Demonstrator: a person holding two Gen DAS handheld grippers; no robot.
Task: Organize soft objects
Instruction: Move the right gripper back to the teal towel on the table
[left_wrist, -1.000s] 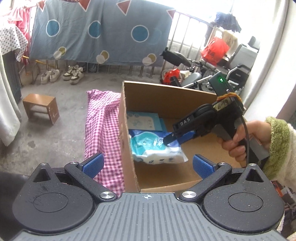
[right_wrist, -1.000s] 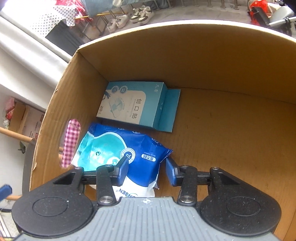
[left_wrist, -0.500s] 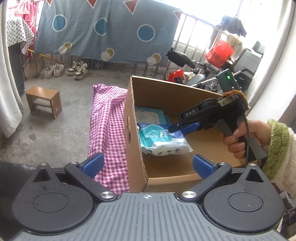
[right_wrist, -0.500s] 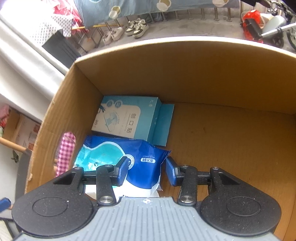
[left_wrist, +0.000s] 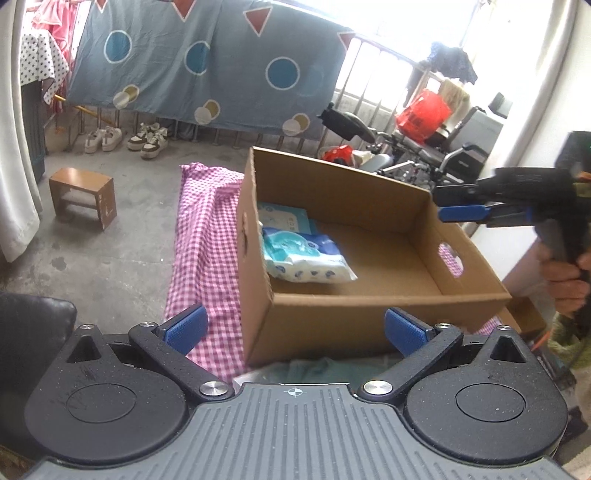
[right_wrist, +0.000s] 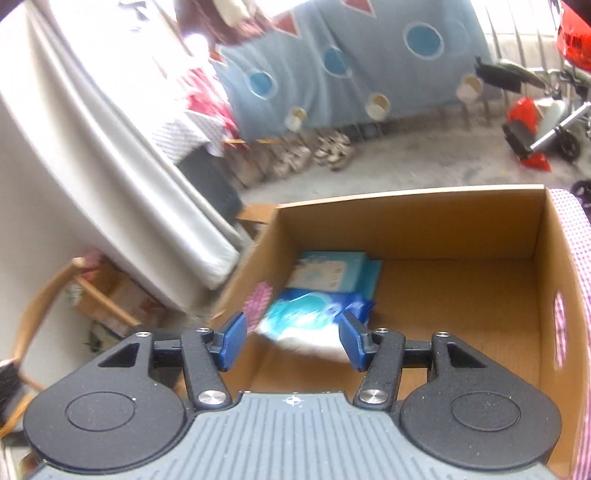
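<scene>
A brown cardboard box (left_wrist: 373, 325) stands on a pink checked cloth (left_wrist: 201, 240). Inside at its left end lie a blue-and-white soft wipes pack (left_wrist: 304, 258) and a light blue flat carton (left_wrist: 284, 218) behind it. Both show in the right wrist view, the pack (right_wrist: 306, 321) and the carton (right_wrist: 328, 267). My left gripper (left_wrist: 293, 328) is open and empty, low in front of the box's near wall. My right gripper (right_wrist: 291, 341) is open and empty, raised outside the box; it shows in the left wrist view (left_wrist: 465, 205) above the box's right end.
A small wooden stool (left_wrist: 83, 195) stands on the concrete floor at left. Shoes (left_wrist: 147, 138) line up under a hanging blue sheet (left_wrist: 207, 70). A wheelchair and red bags (left_wrist: 421, 118) are behind the box. A white curtain (right_wrist: 110, 177) and wooden chair (right_wrist: 55, 314) are left of the box.
My right gripper has opened wider, let go of the wipes pack and pulled up and back out of the box. The left gripper has drawn back and lowered; the box looks farther.
</scene>
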